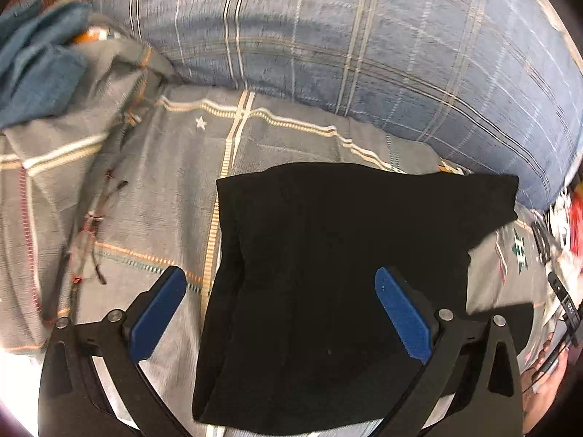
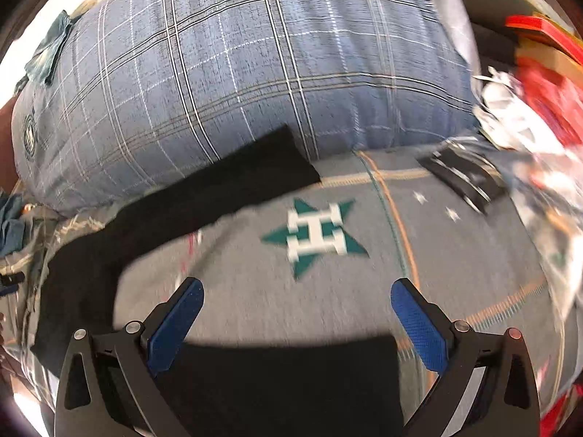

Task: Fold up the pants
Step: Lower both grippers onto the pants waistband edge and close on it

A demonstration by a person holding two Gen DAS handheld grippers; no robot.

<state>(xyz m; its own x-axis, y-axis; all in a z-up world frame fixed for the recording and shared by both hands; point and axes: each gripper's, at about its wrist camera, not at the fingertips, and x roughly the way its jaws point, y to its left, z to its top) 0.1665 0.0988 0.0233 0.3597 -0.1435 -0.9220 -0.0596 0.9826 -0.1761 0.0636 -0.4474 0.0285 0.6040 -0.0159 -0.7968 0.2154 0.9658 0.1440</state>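
Note:
Black pants (image 1: 328,273) lie flat on the grey bedspread (image 1: 164,200), folded into a broad dark panel with one end reaching toward the blue pillow. My left gripper (image 1: 280,284) is open and empty, hovering over the near part of the pants, its left finger over the bedspread and its right finger over the cloth. In the right wrist view the pants (image 2: 182,211) run from the left edge up to the pillow, and another black part (image 2: 284,382) lies below the gripper. My right gripper (image 2: 297,298) is open and empty above the grey bedspread (image 2: 455,255).
A large blue plaid pillow (image 1: 328,36) (image 2: 237,73) lies along the far side. Blue cloth (image 1: 32,65) is bunched at far left. Thin wires (image 1: 87,225) lie on the bedspread at left. A black device (image 2: 462,178) and red and white clutter (image 2: 539,116) sit at right.

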